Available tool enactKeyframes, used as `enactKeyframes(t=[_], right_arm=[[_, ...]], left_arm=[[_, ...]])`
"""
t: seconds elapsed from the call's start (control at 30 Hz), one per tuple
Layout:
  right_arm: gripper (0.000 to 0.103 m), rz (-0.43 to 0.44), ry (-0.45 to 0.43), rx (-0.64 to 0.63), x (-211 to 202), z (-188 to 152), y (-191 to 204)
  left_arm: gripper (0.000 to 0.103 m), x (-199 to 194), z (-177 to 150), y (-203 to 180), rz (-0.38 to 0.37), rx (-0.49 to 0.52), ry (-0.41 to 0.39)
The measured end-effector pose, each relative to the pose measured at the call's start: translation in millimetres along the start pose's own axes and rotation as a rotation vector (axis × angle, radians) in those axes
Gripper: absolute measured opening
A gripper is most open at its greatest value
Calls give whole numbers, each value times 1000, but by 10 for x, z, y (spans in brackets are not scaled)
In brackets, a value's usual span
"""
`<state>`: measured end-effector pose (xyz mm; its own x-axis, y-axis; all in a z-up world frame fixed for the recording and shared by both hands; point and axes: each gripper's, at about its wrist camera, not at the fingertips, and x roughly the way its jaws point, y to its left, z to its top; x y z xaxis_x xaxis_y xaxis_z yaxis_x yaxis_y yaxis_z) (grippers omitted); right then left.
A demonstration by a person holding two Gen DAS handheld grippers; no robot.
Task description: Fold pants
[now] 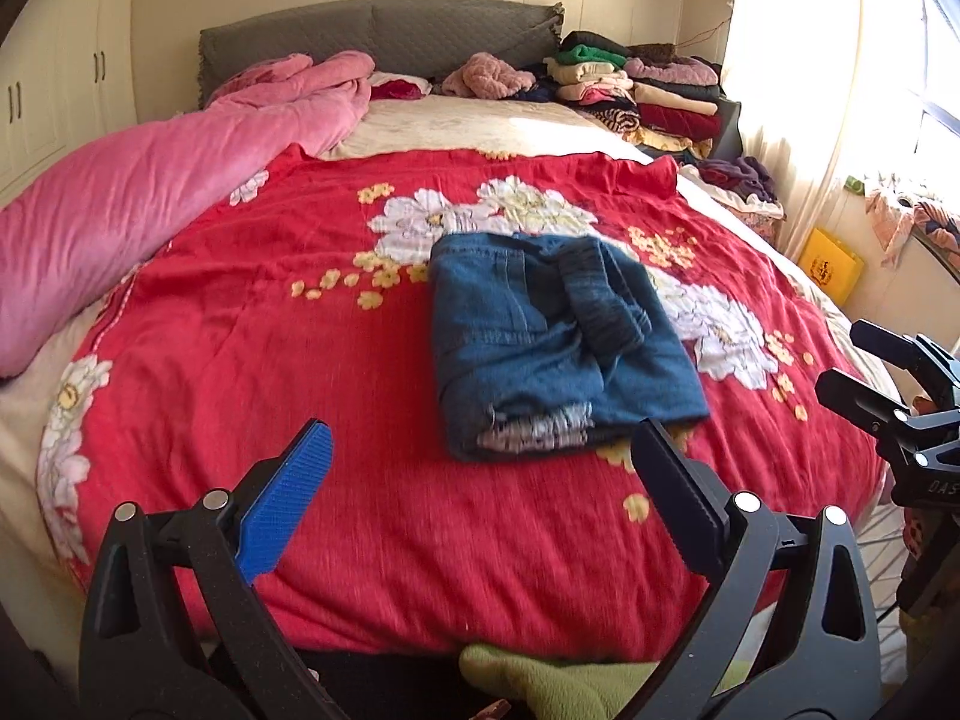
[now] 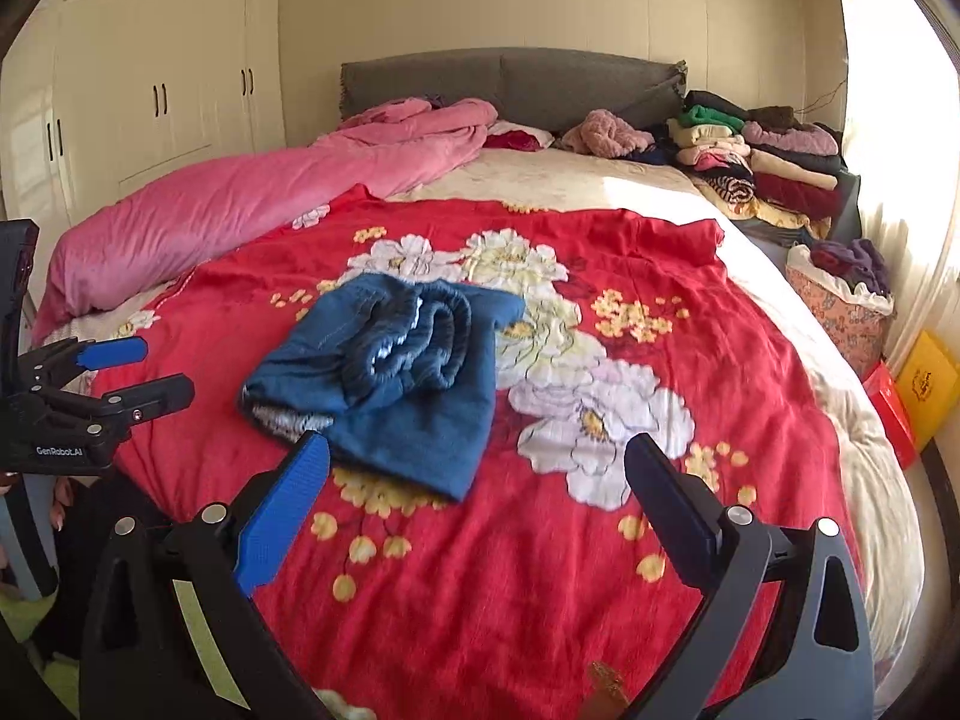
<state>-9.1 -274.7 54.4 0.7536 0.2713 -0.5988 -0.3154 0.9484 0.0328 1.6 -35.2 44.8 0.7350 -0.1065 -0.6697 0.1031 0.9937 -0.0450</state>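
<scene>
A pair of blue denim pants [image 1: 552,342] lies folded into a compact bundle on the red floral bedspread [image 1: 300,360], with the elastic waistband on top. It also shows in the right wrist view [image 2: 396,378]. My left gripper [image 1: 480,444] is open and empty, held above the bed just short of the bundle's near edge. My right gripper [image 2: 477,456] is open and empty, near the bundle's near right corner. The right gripper shows at the right edge of the left wrist view [image 1: 864,360], the left gripper at the left edge of the right wrist view [image 2: 144,369].
A pink quilt [image 1: 150,192] lies along the bed's left side. Stacks of folded clothes [image 1: 636,90] sit at the head on the right. A grey headboard [image 1: 384,30] stands behind. A basket of clothes [image 2: 840,300] and a yellow box [image 2: 927,384] are beside the bed on the right.
</scene>
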Motion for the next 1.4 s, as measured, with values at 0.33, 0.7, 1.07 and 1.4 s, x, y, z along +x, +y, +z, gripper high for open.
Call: enactKeyframes(t=[0.33,0.7,1.07,1.4], right_arm=[[98,3,48,45,79,-237,-7],[98,1,52,45,114,-244,12],[98,-2,54,48,120,-244,20],[98,-1,52,47,105,-234,8]], left_arm=[[93,82,-193,45,5,-21,50],[93,109,-218,46,13,-23,57],[93,99,-227,61,26,-30,60],[93,64,-217,97,30,-39,58]])
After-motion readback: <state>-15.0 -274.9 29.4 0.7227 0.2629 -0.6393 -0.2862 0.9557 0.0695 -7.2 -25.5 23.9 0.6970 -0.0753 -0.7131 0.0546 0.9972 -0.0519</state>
